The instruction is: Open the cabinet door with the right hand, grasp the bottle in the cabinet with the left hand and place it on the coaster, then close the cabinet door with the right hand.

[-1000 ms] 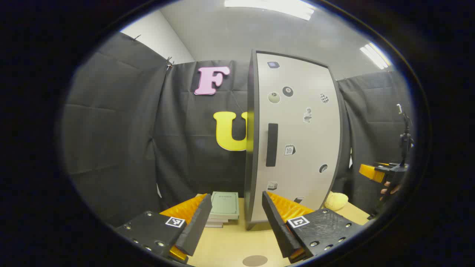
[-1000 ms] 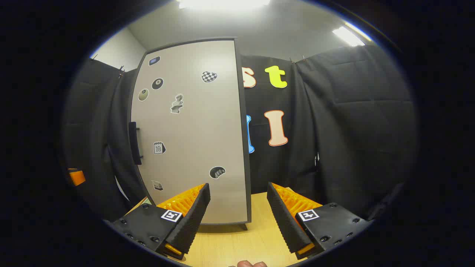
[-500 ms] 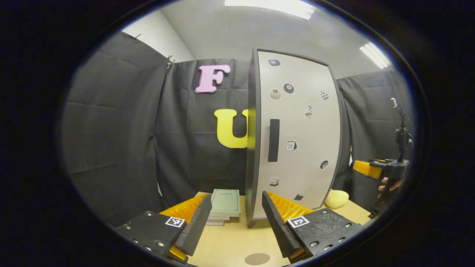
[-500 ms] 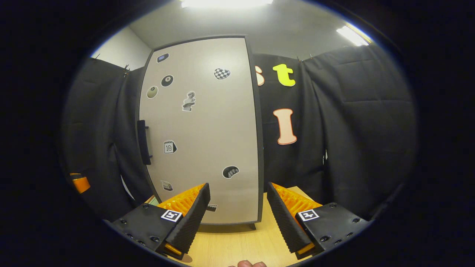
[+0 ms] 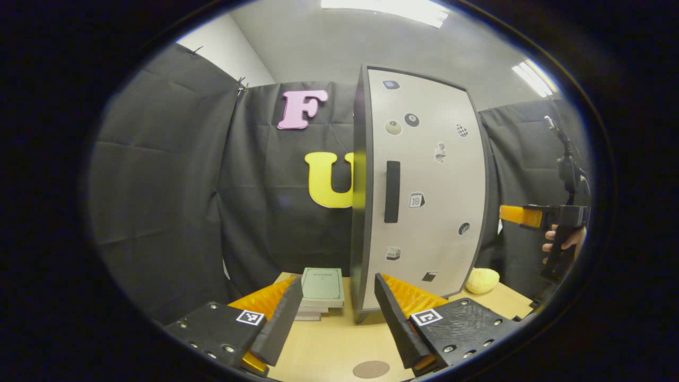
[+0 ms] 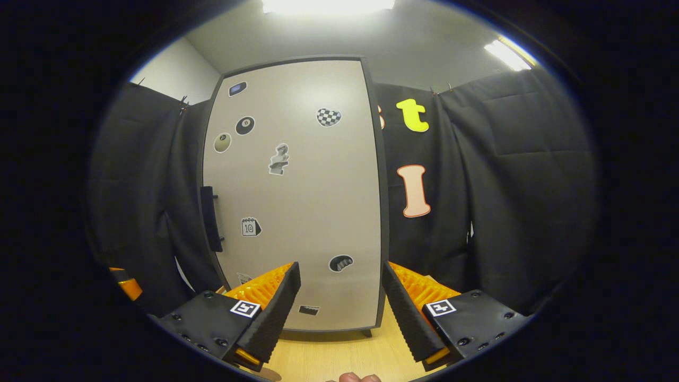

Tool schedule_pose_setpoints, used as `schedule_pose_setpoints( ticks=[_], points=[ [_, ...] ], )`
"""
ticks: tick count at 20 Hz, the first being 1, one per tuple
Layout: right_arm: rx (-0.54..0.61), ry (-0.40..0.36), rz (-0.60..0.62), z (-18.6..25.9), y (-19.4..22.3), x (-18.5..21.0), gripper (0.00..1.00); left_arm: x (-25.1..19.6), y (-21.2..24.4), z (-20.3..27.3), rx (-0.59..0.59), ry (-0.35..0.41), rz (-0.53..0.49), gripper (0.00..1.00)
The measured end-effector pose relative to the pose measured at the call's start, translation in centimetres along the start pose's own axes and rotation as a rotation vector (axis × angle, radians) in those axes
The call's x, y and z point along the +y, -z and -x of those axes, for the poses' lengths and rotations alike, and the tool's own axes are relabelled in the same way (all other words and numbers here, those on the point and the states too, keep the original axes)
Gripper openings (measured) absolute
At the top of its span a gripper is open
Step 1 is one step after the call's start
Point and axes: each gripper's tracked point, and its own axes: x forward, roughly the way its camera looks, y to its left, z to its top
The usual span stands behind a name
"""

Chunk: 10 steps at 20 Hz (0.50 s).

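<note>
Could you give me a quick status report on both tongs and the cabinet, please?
Left tongs open, empty. Right tongs open, short of cabinet door. Door shut, handle untouched. Coaster bare.

Closed cabinet door (image 6: 297, 196) beyond spread jaws.

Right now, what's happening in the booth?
A person holds a gripper in each hand in front of a shut cabinet on a table. The right gripper is open, facing the door, not touching the handle. The left gripper is open and empty above the coaster. Books lie left of the cabinet, a yellow thing to its right.
</note>
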Motion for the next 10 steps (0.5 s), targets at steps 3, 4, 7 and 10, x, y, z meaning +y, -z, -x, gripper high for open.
schedule_pose_setpoints(
  ticks=[3,4,7,10],
  points=[
    [-0.005,-0.022,-0.004,-0.8,-1.1,1.1,0.98,-0.2,1.2,-0.3,0.018,0.007,0.014,0.84],
    [-0.006,-0.030,-0.009,-1.1,-1.5,1.6,0.98,-0.2,1.7,-0.1,0.026,0.013,0.029,0.84],
    [-0.021,-0.065,-0.019,-1.9,-3.1,3.3,0.97,0.2,3.1,-0.2,0.046,0.013,0.076,0.84],
    [-0.018,-0.135,-0.028,-2.8,-4.4,5.9,0.97,1.1,5.3,0.3,0.079,-0.008,0.085,0.84]
  ],
)
